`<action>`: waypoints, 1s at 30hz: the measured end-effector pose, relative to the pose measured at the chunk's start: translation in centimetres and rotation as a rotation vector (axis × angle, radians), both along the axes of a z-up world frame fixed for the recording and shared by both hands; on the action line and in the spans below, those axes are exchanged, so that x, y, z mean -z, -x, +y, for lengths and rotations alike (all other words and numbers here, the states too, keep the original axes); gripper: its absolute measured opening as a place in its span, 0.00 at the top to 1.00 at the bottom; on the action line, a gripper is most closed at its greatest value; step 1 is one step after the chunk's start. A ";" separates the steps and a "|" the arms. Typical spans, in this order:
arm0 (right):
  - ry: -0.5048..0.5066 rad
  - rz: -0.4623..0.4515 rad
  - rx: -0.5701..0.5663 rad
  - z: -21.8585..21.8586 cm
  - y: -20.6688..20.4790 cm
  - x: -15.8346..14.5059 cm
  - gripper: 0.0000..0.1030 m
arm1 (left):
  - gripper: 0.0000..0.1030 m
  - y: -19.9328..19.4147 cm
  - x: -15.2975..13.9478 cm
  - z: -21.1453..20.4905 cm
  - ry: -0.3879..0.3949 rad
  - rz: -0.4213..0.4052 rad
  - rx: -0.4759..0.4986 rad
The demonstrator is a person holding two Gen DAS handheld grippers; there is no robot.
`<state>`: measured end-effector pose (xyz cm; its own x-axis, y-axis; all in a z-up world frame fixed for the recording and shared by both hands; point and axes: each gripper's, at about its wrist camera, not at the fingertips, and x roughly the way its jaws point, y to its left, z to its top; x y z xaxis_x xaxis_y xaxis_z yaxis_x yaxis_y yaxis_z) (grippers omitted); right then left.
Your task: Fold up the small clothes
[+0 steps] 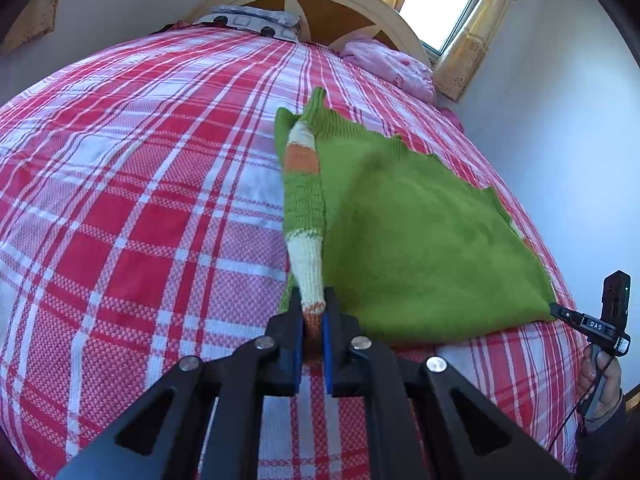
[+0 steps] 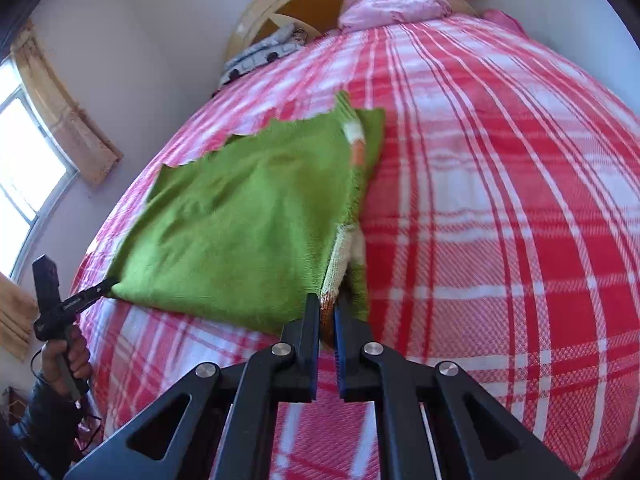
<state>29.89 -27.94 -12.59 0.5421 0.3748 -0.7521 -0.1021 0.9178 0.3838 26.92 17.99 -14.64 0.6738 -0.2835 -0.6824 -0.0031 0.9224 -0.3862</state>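
Observation:
A small green knitted sweater (image 1: 412,240) with white and orange striped sleeves lies on the red and white plaid bed. My left gripper (image 1: 313,312) is shut on the near end of its striped sleeve (image 1: 306,276) at the garment's near left corner. In the left wrist view my right gripper (image 1: 560,313) pinches the sweater's near right corner. In the right wrist view the sweater (image 2: 240,232) spreads left of centre, my right gripper (image 2: 327,308) is shut on its hem by a striped cuff (image 2: 336,280), and the other gripper (image 2: 100,289) holds the far left corner.
The plaid bedspread (image 1: 140,220) covers the whole bed. A pink bundle of cloth (image 1: 392,66) and a grey patterned pillow (image 1: 252,22) lie by the curved wooden headboard (image 1: 348,4). A curtained window (image 1: 444,4) and white walls are beyond.

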 end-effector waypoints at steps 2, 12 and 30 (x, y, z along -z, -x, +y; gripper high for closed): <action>-0.010 0.009 0.013 -0.2 -0.3 -0.2 0.91 | 0.88 -0.1 -0.3 -0.2 -0.013 -0.010 -0.001; 0.213 -0.220 -0.095 7.3 -0.8 -6.1 0.38 | 0.36 0.2 -2.2 0.3 -0.159 -0.068 -0.090; 0.423 -0.160 -0.315 20.9 -4.6 -3.3 0.38 | 0.21 -0.8 0.4 -0.3 -0.281 0.064 -0.157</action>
<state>34.48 -7.04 -9.30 0.5725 0.2201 -0.7898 -0.4235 0.9042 -0.0549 27.68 17.71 -15.08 0.6478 0.0261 -0.7613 -0.1699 0.9792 -0.1110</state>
